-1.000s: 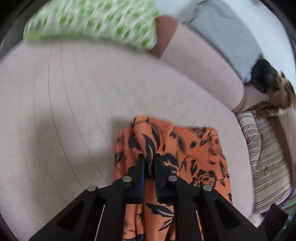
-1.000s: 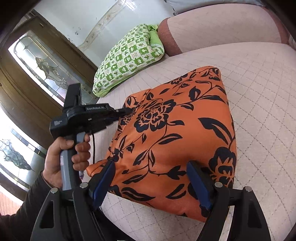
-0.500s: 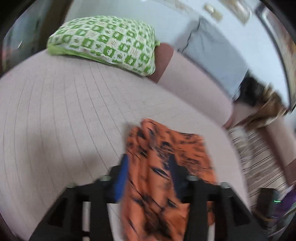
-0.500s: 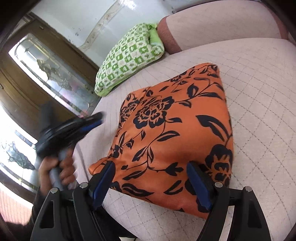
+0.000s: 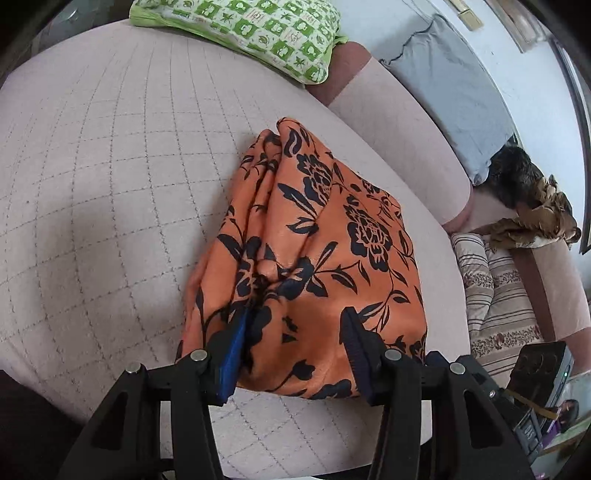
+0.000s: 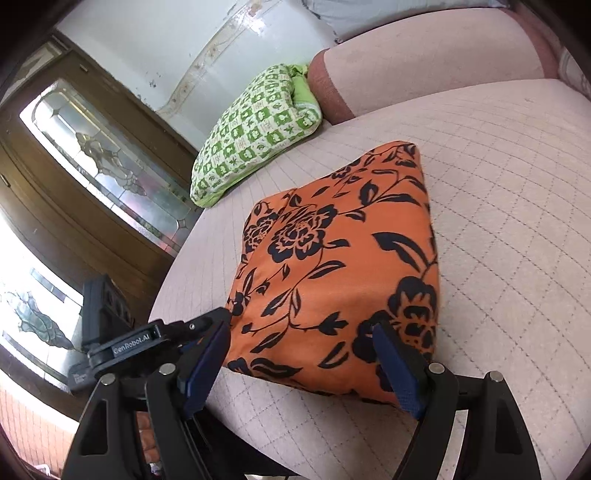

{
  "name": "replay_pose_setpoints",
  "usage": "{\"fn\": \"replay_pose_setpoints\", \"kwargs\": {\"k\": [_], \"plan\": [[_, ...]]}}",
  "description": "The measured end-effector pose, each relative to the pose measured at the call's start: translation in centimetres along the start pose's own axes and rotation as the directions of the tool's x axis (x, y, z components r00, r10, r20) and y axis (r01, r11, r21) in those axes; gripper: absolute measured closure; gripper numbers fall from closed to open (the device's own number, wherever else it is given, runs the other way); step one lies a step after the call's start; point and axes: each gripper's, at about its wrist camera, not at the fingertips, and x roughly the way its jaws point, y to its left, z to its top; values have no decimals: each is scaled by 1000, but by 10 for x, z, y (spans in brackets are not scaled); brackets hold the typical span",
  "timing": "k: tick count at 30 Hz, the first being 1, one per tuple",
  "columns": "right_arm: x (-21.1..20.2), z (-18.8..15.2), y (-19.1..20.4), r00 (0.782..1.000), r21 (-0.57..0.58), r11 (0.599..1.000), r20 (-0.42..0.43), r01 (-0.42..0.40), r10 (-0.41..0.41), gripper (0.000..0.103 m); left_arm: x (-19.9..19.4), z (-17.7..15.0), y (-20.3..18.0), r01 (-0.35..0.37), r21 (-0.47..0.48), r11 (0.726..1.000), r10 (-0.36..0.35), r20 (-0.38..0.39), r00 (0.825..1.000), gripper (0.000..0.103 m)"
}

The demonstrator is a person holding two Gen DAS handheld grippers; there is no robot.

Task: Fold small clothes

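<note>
Since the earlier frame the left hand-held gripper (image 5: 295, 343) has let go of the orange floral cloth (image 5: 317, 251) and drawn back toward the near edge of the quilted bed (image 5: 110, 166); its jaws have just been opening and now stand half apart, straddling a puckered ridge of fabric without pressing it. The cloth lies as a folded bundle near the bed's near edge, well apart from the green checked pillow (image 5: 251, 33) at the far edge. The right hand-held gripper (image 6: 303, 362) hangs wide open over the bundle's near corner, holding nothing. The left side of the bundle looks bunched, not flat; I judge a careless re-grip there could drag the layers and undo the fold.
</note>
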Motion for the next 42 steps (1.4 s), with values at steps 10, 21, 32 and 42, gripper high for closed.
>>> {"fn": "replay_pose_setpoints", "kwargs": {"k": [10,21,32,42], "plan": [[4,3,-7,1000,9,1000,-17,-7,7,21,12,4,26,6,-84,996,-13,-84,996,97],[7,19,4,999,-26,1000,-31,-7,6,21,4,-8,12,-227,180,957,229,7,973,96],[10,32,6,996,-30,997,-52,-78,77,16,-25,-1,10,-163,156,974,159,32,987,75],[38,28,-39,974,193,967,-120,-165,190,10,-33,49,-75,-118,391,913,41,200,979,52]]}}
